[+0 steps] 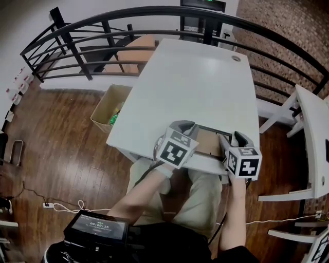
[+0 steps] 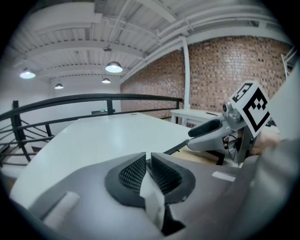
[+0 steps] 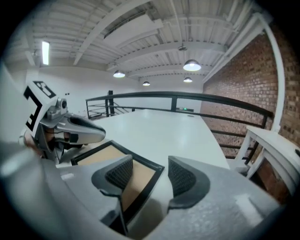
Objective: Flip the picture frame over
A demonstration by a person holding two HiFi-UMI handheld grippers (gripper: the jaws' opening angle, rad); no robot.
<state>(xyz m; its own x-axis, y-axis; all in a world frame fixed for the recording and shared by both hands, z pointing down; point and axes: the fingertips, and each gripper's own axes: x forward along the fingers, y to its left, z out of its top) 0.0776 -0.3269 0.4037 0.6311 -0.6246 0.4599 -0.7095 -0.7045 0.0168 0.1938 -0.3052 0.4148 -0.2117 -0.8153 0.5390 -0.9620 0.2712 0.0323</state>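
Observation:
The picture frame lies back side up at the near edge of the white table, its brown backing ringed by a black rim. My left gripper sits at the frame's left edge. In the left gripper view its jaws stand almost together, and the frame's black rim runs into the thin gap between them. My right gripper is at the frame's right edge. In the right gripper view it stands open, with the frame and its rim passing between the jaws, the pads apart from it.
An open cardboard box stands on the wooden floor left of the table. A black railing curves round the far side. A second white table is at the right. The person's knees are under the near edge.

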